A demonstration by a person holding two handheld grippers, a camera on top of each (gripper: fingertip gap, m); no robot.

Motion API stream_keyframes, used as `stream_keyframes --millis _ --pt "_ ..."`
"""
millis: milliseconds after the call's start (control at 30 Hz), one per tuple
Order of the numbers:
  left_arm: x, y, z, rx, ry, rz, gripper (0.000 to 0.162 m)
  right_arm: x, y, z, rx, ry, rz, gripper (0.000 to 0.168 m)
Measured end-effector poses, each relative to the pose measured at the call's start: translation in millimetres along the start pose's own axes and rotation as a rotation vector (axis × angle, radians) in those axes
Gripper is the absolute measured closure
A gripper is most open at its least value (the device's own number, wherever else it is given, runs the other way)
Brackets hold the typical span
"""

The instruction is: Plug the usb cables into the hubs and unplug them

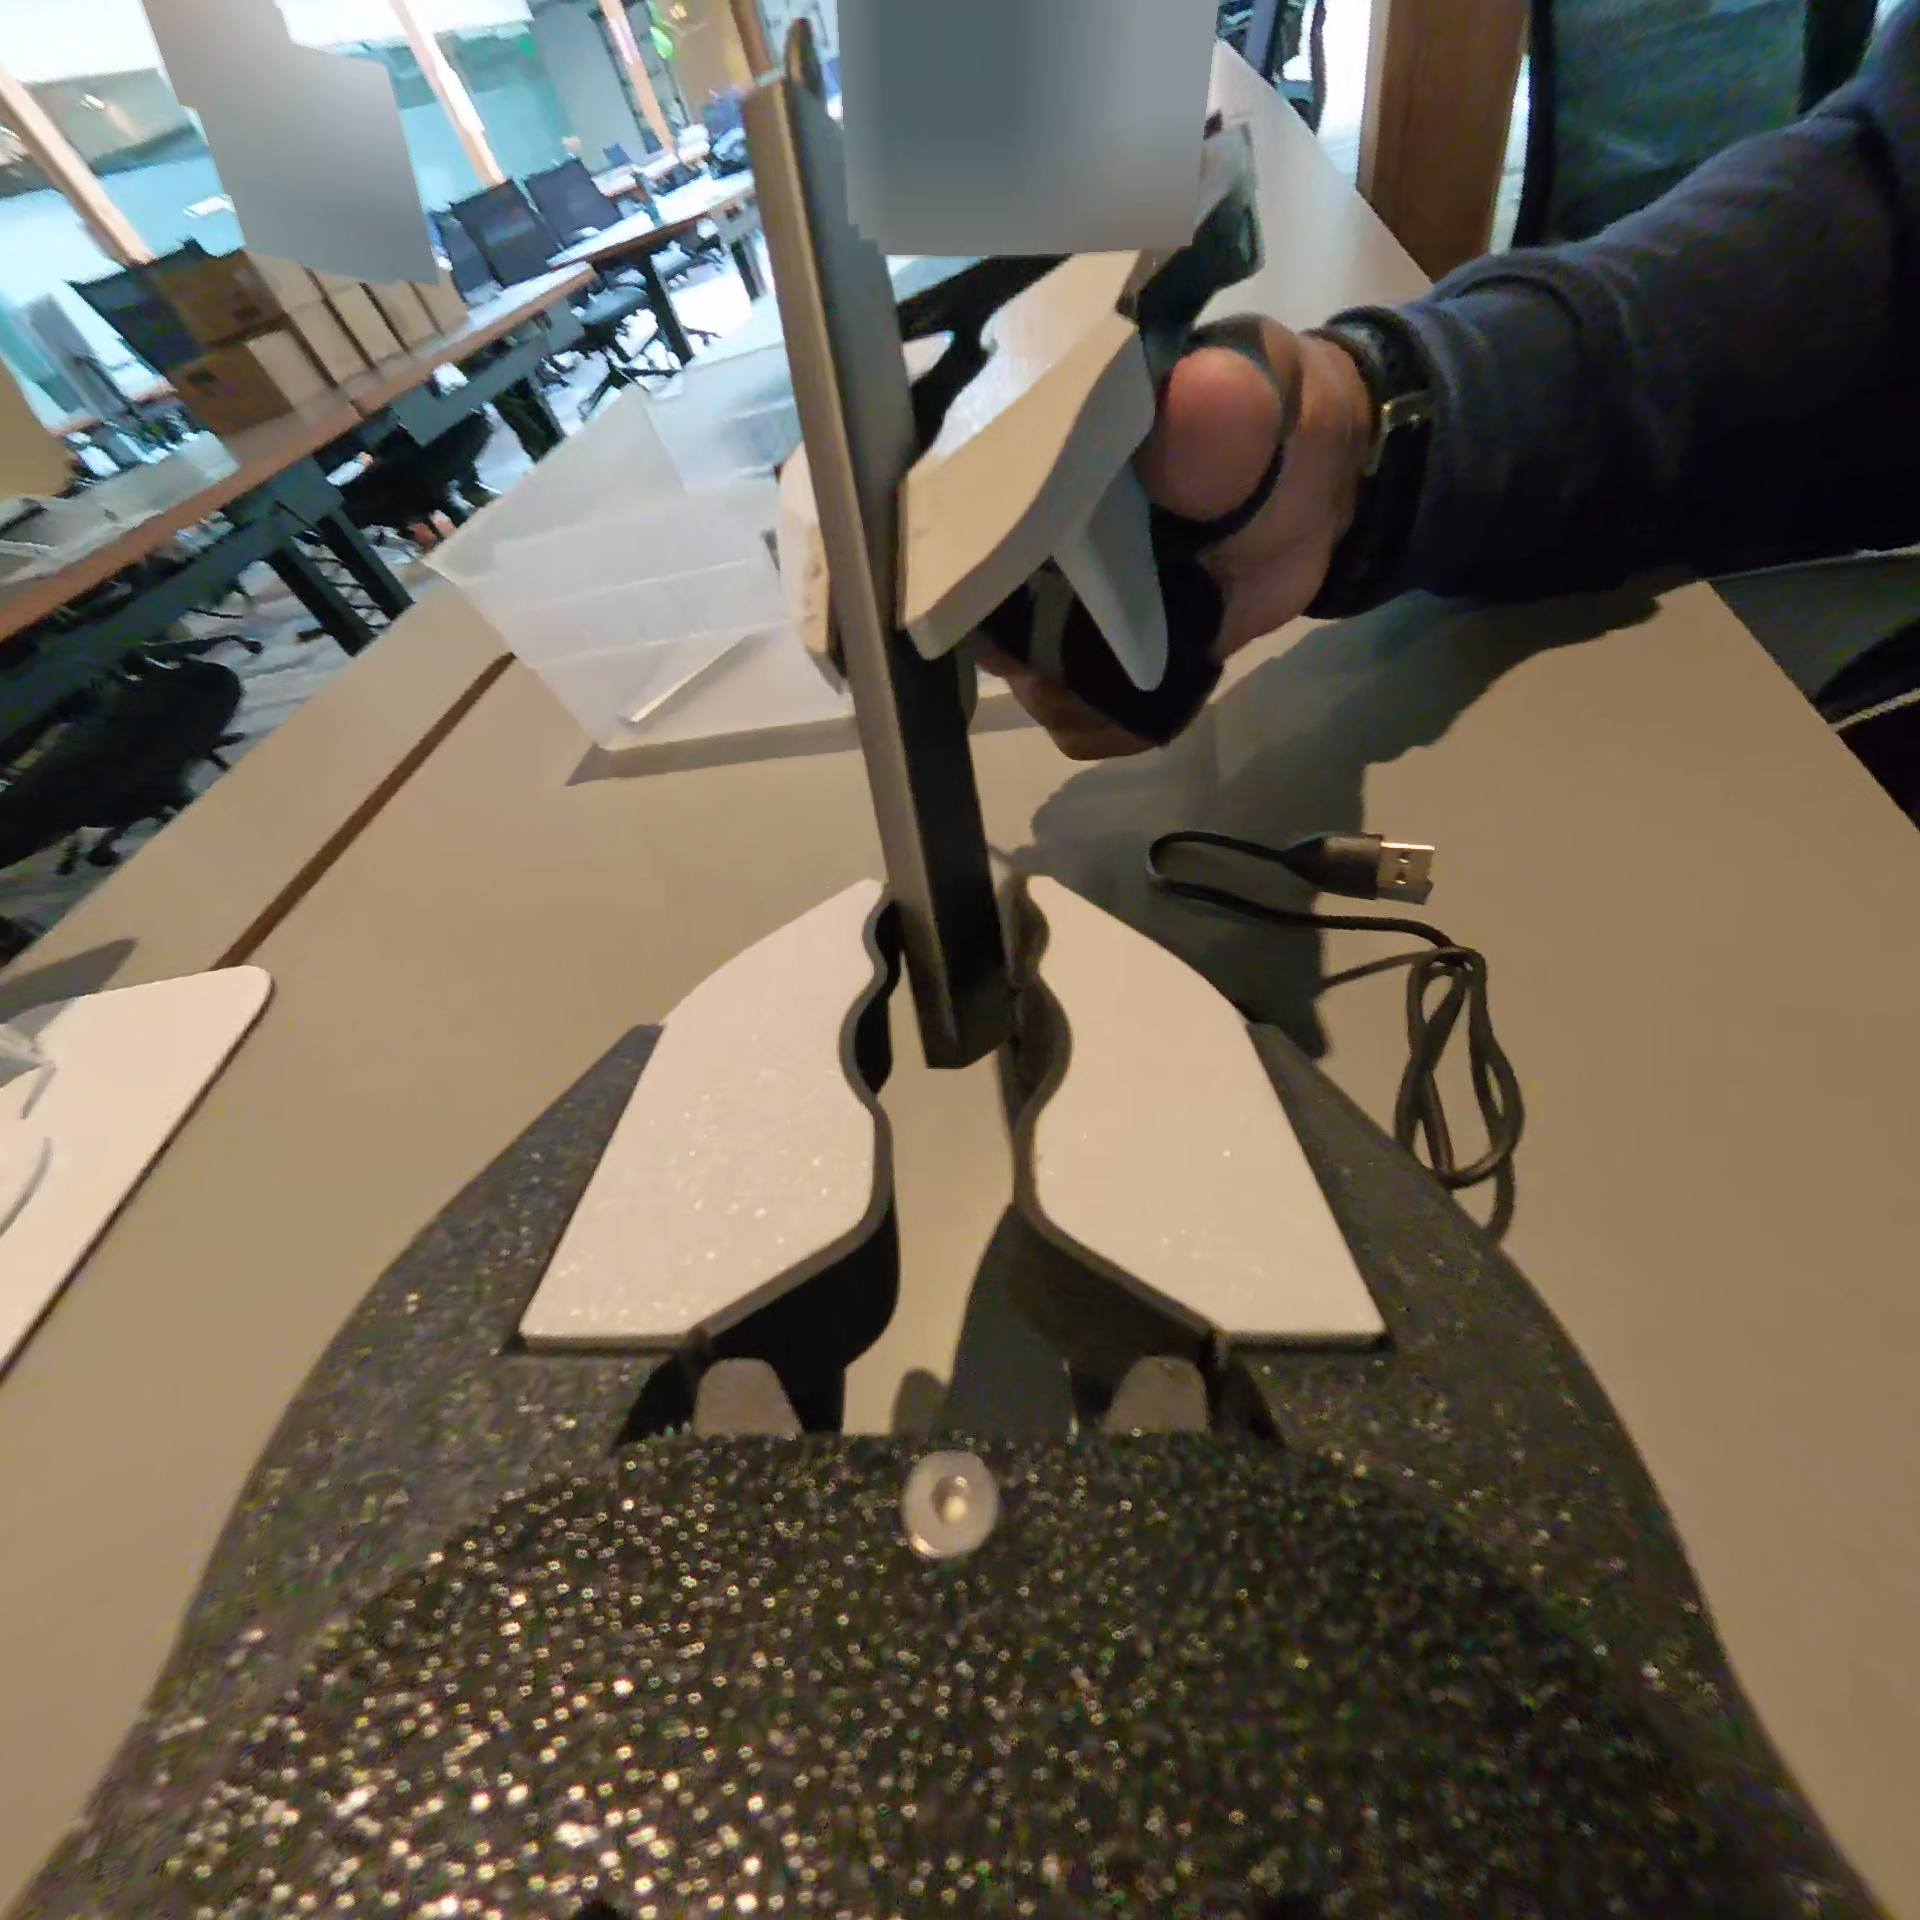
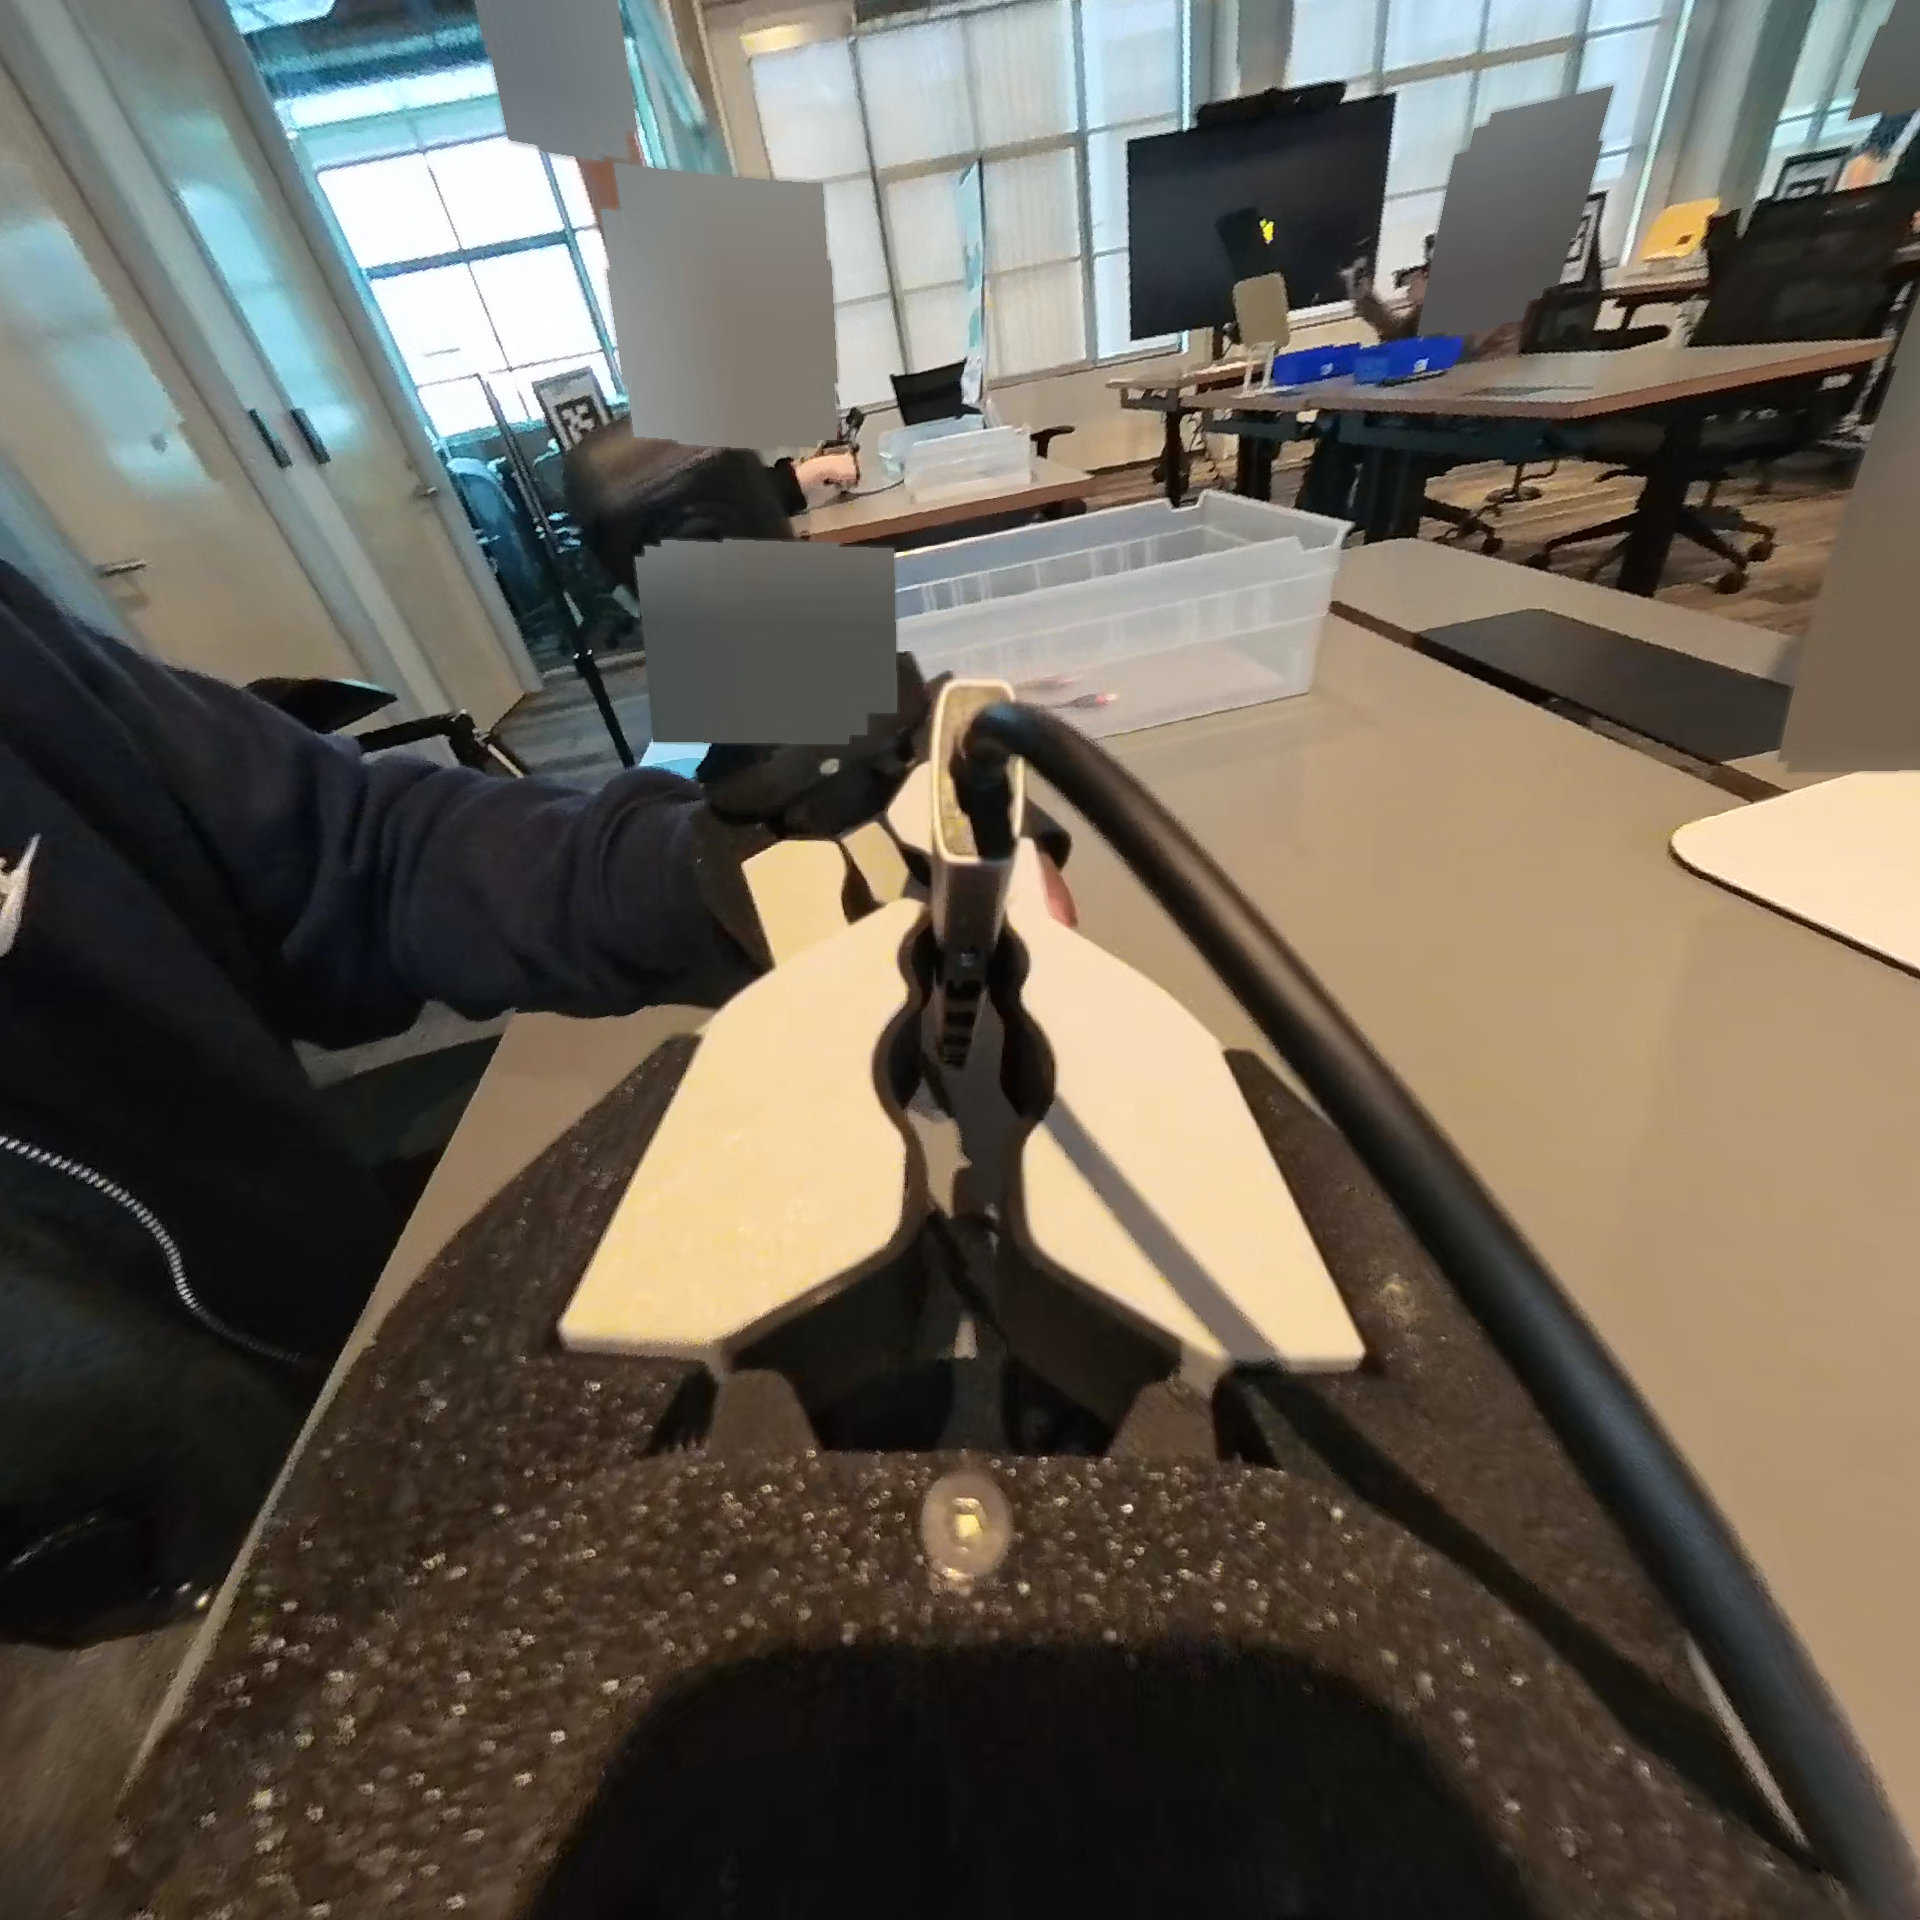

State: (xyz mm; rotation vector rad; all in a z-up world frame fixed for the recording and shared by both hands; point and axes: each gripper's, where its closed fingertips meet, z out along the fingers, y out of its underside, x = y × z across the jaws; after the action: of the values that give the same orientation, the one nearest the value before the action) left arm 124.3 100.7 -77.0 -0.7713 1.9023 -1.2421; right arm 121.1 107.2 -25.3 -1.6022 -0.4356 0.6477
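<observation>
2 grippers, left (image 1: 951, 997) and right (image 2: 961, 997), both pinch a slim grey-and-black hub (image 1: 883, 623) upright at frame centre; a black USB cable (image 1: 1444, 1039) lies loose lower right.

Pretty tight in the middle here: both grippers, the left gripper (image 1: 951, 997) and right gripper (image 2: 961, 997), are clamped on the same upright hub (image 1: 883, 623), so nothing squeezes between them. A loose USB cable (image 1: 1444, 1039) lies on the table (image 1: 623, 883) just right. The clear bin (image 2: 1122, 613) blocks the far side; the hub's thick cord (image 2: 1351, 1143) arcs across the right.
</observation>
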Motion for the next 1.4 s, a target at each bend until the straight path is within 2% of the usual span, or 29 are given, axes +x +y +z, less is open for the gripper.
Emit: stream_keyframes --millis 167,267,400,533,700,800,900,1133,1400 --pt "12 3 -3 -0.010 0.147 -0.131 0.149 -6 5 2 -0.033 -0.044 0.000 0.158" --pt "11 0 -6 0.030 0.188 -0.229 0.152 -7 5 2 -0.030 -0.045 0.006 0.157" --pt "9 -4 -4 0.086 0.208 -0.335 0.153 3 4 1 -0.024 0.007 0.033 0.147" --pt "-8 -13 -10 0.200 0.165 -0.483 0.153 17 13 0 -0.098 0.100 0.001 0.147" --pt "-51 -16 -37 0.360 0.007 -0.627 0.153 20 58 7 -0.373 0.146 -0.092 0.151" --pt "-59 -12 -42 0.349 -0.029 -0.614 0.153 11 93 9 -0.574 0.100 -0.191 0.159" --pt "-56 -13 -40 0.324 -0.029 -0.587 0.153 5 115 8 -0.700 0.072 -0.326 0.163" --pt "-48 -10 -31 0.278 -0.007 -0.556 0.153 -2 114 15 -0.673 0.042 -0.345 0.157" --pt "-42 -10 -27 0.261 0.016 -0.540 0.153 2 131 19 -0.724 0.050 -0.345 0.158"
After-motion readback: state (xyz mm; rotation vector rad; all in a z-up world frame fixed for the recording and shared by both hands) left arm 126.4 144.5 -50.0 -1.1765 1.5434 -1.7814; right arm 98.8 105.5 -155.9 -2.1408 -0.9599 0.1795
